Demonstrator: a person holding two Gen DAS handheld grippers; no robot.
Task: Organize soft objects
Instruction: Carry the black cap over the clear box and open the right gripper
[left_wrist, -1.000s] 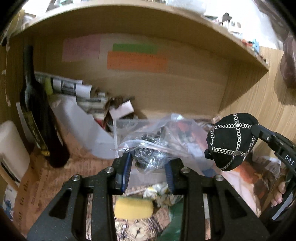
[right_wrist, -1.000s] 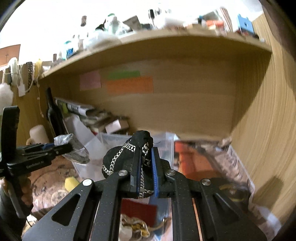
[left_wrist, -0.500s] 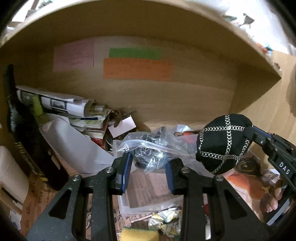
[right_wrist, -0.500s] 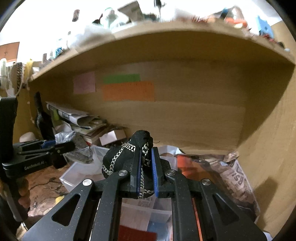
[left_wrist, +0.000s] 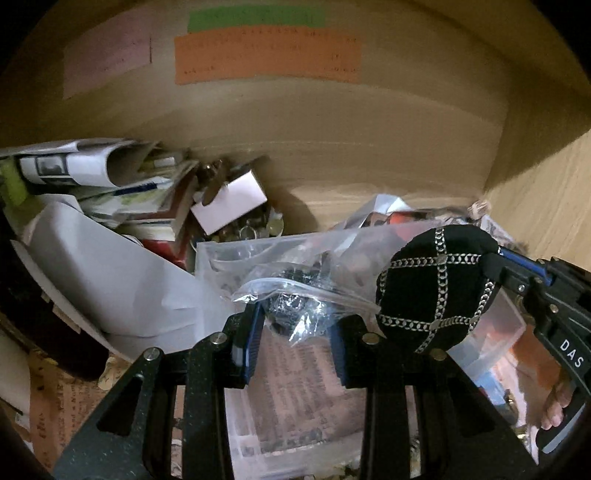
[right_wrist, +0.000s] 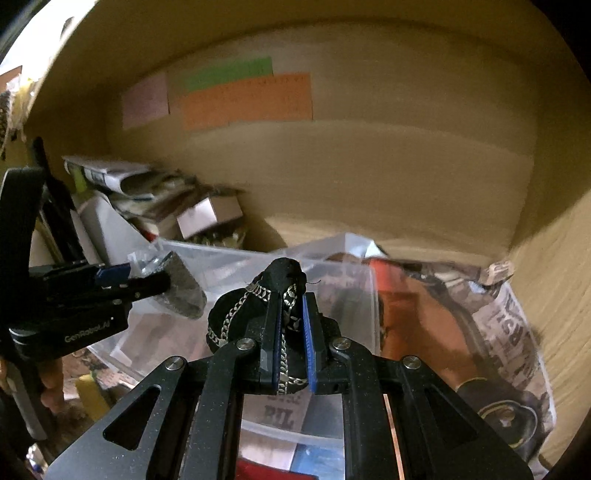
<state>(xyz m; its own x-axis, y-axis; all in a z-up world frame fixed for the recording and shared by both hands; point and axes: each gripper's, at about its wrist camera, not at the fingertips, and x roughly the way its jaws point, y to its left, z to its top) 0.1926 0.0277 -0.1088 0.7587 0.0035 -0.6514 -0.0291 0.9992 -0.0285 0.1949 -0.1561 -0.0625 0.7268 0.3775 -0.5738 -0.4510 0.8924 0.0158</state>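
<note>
- Wooden shelf cubby (left_wrist: 369, 140) with pink, green and orange paper notes (left_wrist: 266, 59) stuck on the back wall; pretty cluttered, with a heap of rolled papers and booklets (left_wrist: 110, 184) on the left.
- Both grippers hang over a clear plastic bin (right_wrist: 332, 269) sitting on the shelf floor.
- Left gripper (left_wrist: 295, 332) has its jaws pinched on a clear zip bag (left_wrist: 295, 295) with some dark, glittery stuff inside; can't tell exactly what.
- Right gripper (right_wrist: 290, 332) is clamped tight on a black fabric pouch with silver chain trim (right_wrist: 258, 306), held just above the bin.
- Progress guess: about midway. Both soft items are picked up, neither is dropped in yet.
- Bin already holds printed paper and something red and blue; a newspaper-print bag (right_wrist: 498, 332) sits beside it on the right.
</note>
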